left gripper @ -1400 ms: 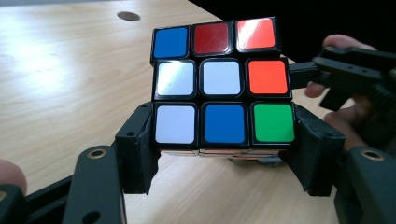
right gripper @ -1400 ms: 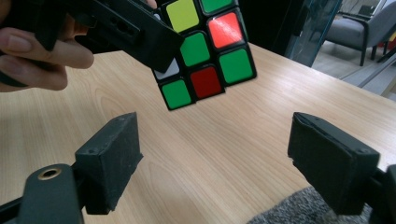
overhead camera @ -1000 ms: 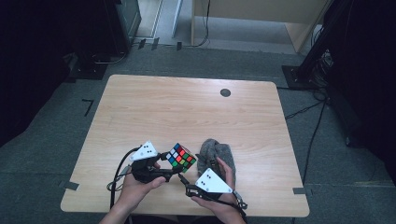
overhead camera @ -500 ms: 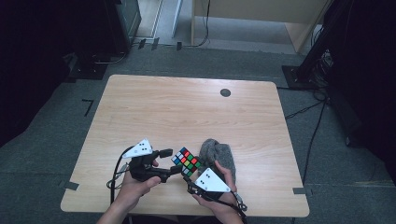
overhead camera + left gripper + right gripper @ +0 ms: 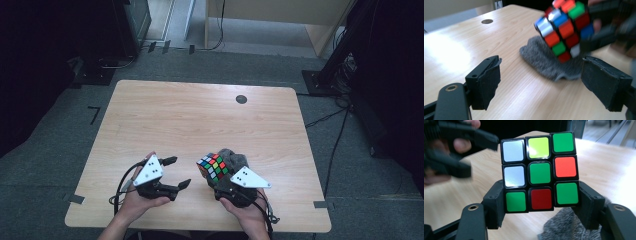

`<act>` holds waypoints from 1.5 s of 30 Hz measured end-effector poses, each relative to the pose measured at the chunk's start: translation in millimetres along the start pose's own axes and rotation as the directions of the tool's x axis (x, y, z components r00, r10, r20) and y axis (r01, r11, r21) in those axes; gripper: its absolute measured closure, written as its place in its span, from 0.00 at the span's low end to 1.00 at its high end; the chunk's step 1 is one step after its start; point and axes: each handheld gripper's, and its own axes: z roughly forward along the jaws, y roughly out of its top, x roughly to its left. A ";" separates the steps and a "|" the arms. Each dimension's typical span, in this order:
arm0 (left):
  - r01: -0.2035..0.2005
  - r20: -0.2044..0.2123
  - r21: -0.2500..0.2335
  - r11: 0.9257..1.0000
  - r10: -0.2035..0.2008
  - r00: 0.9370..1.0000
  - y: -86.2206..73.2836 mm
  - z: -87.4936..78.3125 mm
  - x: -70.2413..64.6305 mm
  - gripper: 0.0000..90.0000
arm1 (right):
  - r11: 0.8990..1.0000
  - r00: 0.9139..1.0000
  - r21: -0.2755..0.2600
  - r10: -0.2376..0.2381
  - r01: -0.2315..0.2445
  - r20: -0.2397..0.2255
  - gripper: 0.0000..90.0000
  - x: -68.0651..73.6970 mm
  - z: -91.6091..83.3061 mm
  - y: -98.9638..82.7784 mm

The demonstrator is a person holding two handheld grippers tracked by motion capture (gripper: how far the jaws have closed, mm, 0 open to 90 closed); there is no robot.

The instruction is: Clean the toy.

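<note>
Cube (image 5: 212, 166) held off the table, near the front edge, just right of centre. Scrambled; the face toward the right gripper's camera reads mostly green, with two white, one yellow, one orange, one red.

Right gripper (image 5: 541, 203) clamps the cube by its bottom layer: one pad on each side of the lowest row, both pressing. Cube stands square and upright in that view; the upper two layers ride free above the pads. In the high view the cube sits at the tip of the right gripper (image 5: 220, 180), tilted up and toward the left hand.

Left gripper (image 5: 177, 172) released, nothing between the pads. Its jaws have just been opening. From its own camera the left gripper (image 5: 540, 80) looks across bare tabletop, with the cube (image 5: 564, 28) up and to the right, well above the line between the pads and apart from both.

Grey cloth (image 5: 232, 157) lies crumpled on the table (image 5: 200, 115) under and behind the cube; it shows at the lower right of the right gripper view too.

Key relation: the cube lies to the right of the left gripper and higher than its pads. The free upper layers face that way. Judgement: to take hold of the top layers, the left gripper would have to rise and close in from the cube's left.
</note>
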 end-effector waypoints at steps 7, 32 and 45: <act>-0.192 -0.044 0.057 0.980 0.195 0.980 -2.0 14.3 -27.2 0.18 | 0.986 0.986 0.057 0.158 -0.155 -0.053 0.38 2.8 -4.4 8.9; -0.373 -0.166 0.059 0.926 0.377 0.911 -8.3 23.6 -48.4 0.37 | 0.960 0.963 0.181 0.237 -0.212 -0.130 0.38 27.5 9.7 9.4; -0.195 -0.121 -0.023 0.980 0.191 0.974 -9.3 5.8 -21.6 0.37 | 0.981 0.959 0.083 0.188 -0.175 -0.212 0.31 12.2 -8.8 21.3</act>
